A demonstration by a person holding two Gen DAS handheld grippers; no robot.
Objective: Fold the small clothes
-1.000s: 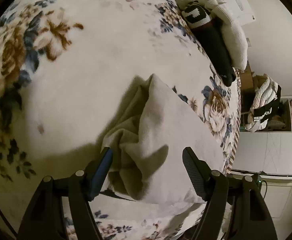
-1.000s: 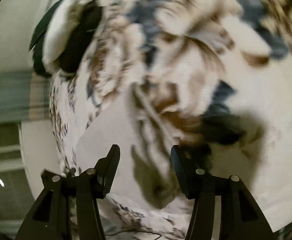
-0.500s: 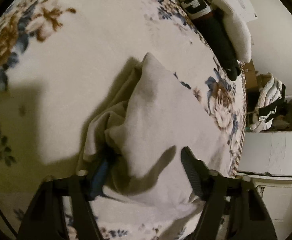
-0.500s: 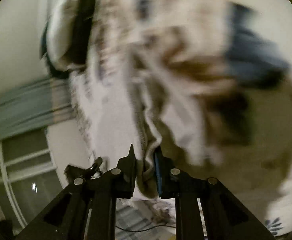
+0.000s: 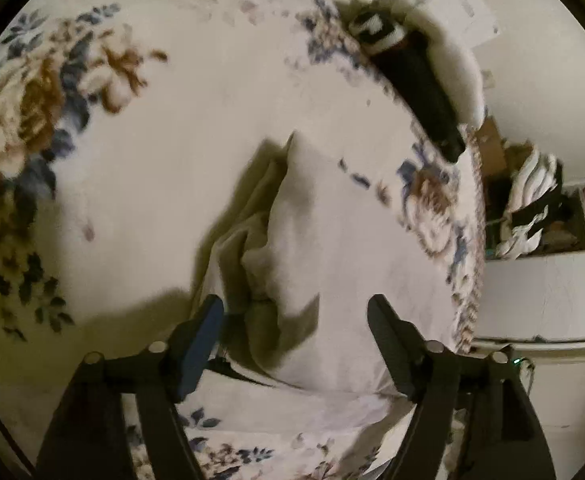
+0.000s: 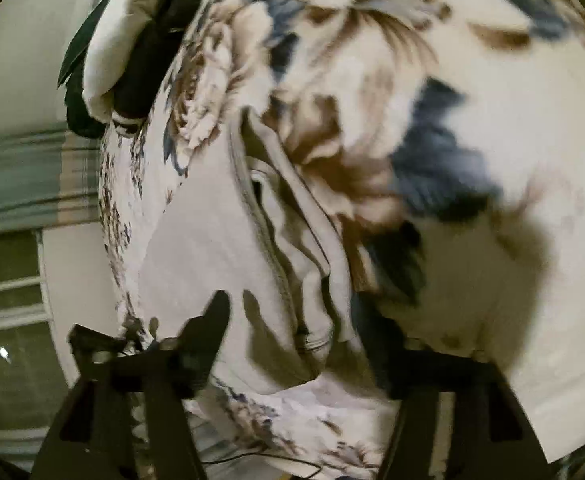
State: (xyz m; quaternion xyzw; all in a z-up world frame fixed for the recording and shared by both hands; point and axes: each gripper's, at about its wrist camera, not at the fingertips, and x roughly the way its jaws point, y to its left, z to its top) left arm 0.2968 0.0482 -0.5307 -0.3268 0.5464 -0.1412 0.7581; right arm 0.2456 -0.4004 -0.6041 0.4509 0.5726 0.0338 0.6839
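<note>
The pale garment [image 5: 316, 264] lies half-folded on the floral blanket [image 5: 172, 128] just ahead of my left gripper [image 5: 296, 320], layered edge between wide-spread jaws. My right gripper [image 6: 300, 320] hovers wide too, holding nothing, positioned, I judge, to grip that hem.

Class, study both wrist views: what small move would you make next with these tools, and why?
Probably close the left tool on the bunched edge of the pale garment lying between its open fingers. The garment sits rumpled on the floral blanket, its layered folds unflattened in the right view, and the right tool is open too, so neither grips cloth.
</note>
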